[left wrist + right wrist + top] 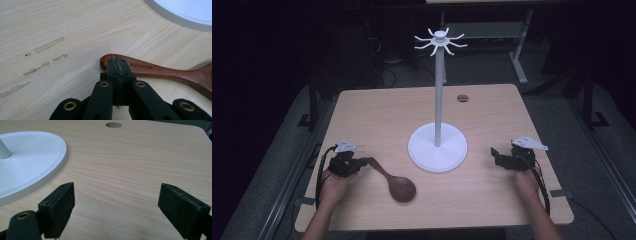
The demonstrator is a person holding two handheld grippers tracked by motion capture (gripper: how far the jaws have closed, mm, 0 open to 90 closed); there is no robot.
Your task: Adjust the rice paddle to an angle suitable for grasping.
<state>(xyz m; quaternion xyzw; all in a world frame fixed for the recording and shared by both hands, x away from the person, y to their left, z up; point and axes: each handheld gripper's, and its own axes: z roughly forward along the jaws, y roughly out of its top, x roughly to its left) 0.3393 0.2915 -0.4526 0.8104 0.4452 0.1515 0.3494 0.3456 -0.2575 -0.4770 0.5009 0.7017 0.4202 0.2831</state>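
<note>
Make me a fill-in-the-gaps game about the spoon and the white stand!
1. The left tool is shut on the spoon's ____.
2. The right tool's jaws stand ____, holding nothing.
3. The stand's base is shaped like a ____.
4. The spoon lies on the ____ of the stand in the high view.

Missing words: handle; open; circle; left

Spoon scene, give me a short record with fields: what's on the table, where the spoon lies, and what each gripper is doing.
table: wooden top, round hole near the far edge
stand: white stand, pole with hook arms on top, mid-table
spoon: brown wooden spoon, flat on the table, left of the stand, bowl toward the person
left gripper: jaws shut at the spoon's handle end
right gripper: jaws wide open, nothing between them, right of the stand
</note>
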